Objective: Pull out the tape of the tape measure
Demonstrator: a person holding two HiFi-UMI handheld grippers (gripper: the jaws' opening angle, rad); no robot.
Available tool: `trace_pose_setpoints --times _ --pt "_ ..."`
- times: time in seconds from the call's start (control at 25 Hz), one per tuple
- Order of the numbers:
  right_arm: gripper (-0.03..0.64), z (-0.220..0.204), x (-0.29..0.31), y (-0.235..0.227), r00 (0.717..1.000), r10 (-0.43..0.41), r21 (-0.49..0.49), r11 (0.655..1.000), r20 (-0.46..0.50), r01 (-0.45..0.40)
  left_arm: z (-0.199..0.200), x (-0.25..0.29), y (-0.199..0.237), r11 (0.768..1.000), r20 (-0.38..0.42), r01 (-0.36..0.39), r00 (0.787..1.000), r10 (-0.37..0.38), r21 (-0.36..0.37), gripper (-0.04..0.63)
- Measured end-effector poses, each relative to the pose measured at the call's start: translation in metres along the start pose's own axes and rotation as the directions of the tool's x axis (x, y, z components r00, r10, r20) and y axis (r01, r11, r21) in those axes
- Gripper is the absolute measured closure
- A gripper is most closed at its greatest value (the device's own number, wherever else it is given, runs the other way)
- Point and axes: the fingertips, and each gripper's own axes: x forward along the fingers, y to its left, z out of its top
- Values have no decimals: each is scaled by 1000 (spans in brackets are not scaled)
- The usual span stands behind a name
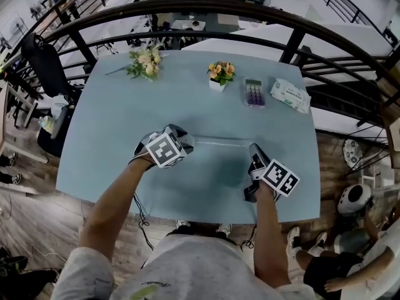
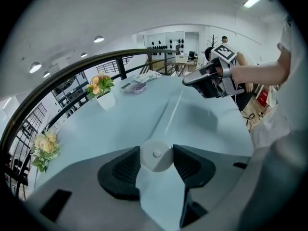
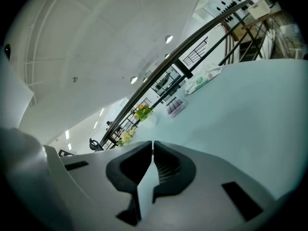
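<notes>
A small round pale tape measure (image 2: 156,157) sits between the pads of my left gripper (image 2: 156,153), which is shut on it. Its thin tape (image 2: 172,112) runs out across the blue table to my right gripper (image 2: 185,81). In the head view the tape (image 1: 219,142) spans the gap between the left gripper (image 1: 185,141) and the right gripper (image 1: 252,147), low over the table's near half. In the right gripper view the right gripper (image 3: 152,150) has its jaws pressed together; the tape's tip is hidden between them.
On the far part of the table (image 1: 112,124) stand a white pot of flowers (image 1: 220,74), a loose bouquet (image 1: 145,62), a purple box (image 1: 254,94) and a pack of wipes (image 1: 290,95). A dark railing (image 1: 250,11) curves behind. A person (image 1: 337,267) sits at the lower right.
</notes>
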Motion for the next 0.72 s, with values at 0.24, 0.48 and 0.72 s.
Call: trace_pose_setpoints --times 0.24,0.48,0.72 --pt "600 -13 7 -10 998 -47 -33 998 -40 46 -11 16 -1 999 -19 31 999 -31 -7 380" --pt "598 -24 13 -15 992 -91 -89 993 -90 83 -21 25 -4 998 -40 64 997 -65 -28 380" --pt "598 -30 16 -20 986 -116 -117 988 -118 103 -23 29 -3 997 -36 74 997 -75 -32 380"
